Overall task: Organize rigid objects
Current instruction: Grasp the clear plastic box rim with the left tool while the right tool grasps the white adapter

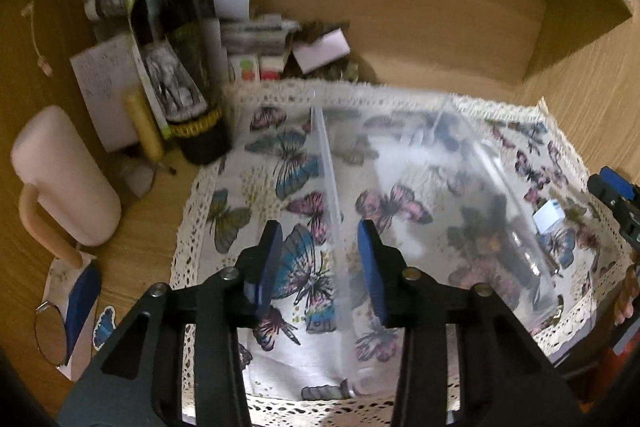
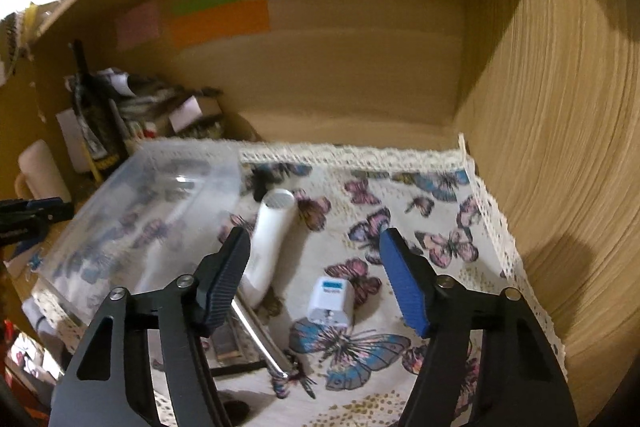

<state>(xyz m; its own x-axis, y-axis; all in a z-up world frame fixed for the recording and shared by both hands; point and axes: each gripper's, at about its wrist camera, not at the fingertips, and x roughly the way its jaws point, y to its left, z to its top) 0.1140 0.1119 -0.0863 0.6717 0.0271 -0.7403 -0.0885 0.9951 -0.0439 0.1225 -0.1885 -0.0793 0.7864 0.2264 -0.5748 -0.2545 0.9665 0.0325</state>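
Closest to your left lens, the left gripper (image 1: 320, 267) stands with its blue pads astride the near rim of the clear rectangular plastic storage box (image 1: 400, 187), released, the wall between them but not pinched as far as the blur lets you judge; that straddle suggests you mean to steady the box while the other hand loads it; the box sits on the butterfly-print cloth with a lace edge (image 1: 248, 195), towards the left of the wooden shelf compartment (image 2: 540, 147), and it looks empty, though the smear makes that uncertain; your right gripper (image 2: 316, 267) hangs unclenched with nothing between its pads, aimed down at the loose items lying on the cloth just right of the box; the small white plug adapter with a blue label (image 2: 331, 301) lies squarely within the gap, so it reads as the likeliest first pick; the white cylindrical tube (image 2: 272, 243) lies tilted against the box's side, near the left-hand pad, and a slim metal bar (image 2: 260, 339) crosses below it on something dark you cannot identify; left of the cloth a dark wine bottle (image 1: 172, 59) and a pale pink mug (image 1: 64, 179) stand upright amid papers, well clear of your work; keep the left pads off the thin wall until you want them biting, since a hard squeeze could flex or skid the box.
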